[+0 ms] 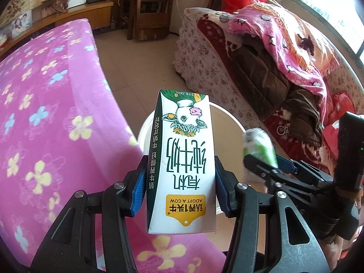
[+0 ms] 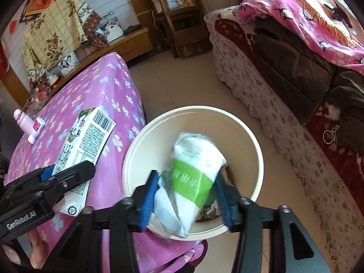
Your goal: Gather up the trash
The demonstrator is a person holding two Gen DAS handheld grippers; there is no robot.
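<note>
My left gripper [image 1: 180, 182] is shut on a white and green milk carton [image 1: 182, 159] with a cow picture, held just above the near rim of the cream trash bin [image 1: 145, 129]. The carton also shows in the right wrist view [image 2: 84, 145], clamped in the left gripper [image 2: 68, 177] over the pink table. My right gripper [image 2: 185, 195] holds a crumpled white and green wrapper [image 2: 193, 177] over the open bin [image 2: 136, 150]. Its jaws look blurred and slightly spread around the wrapper. The wrapper also shows in the left wrist view [image 1: 259, 145].
A table with a pink flowered cloth [image 1: 45, 113] stands left of the bin. A small pink bottle [image 2: 29, 125] lies on it. A sofa piled with blankets and clothes [image 1: 284, 68] is on the right. Tiled floor [image 1: 141, 56] and wooden chairs [image 1: 150, 11] lie beyond.
</note>
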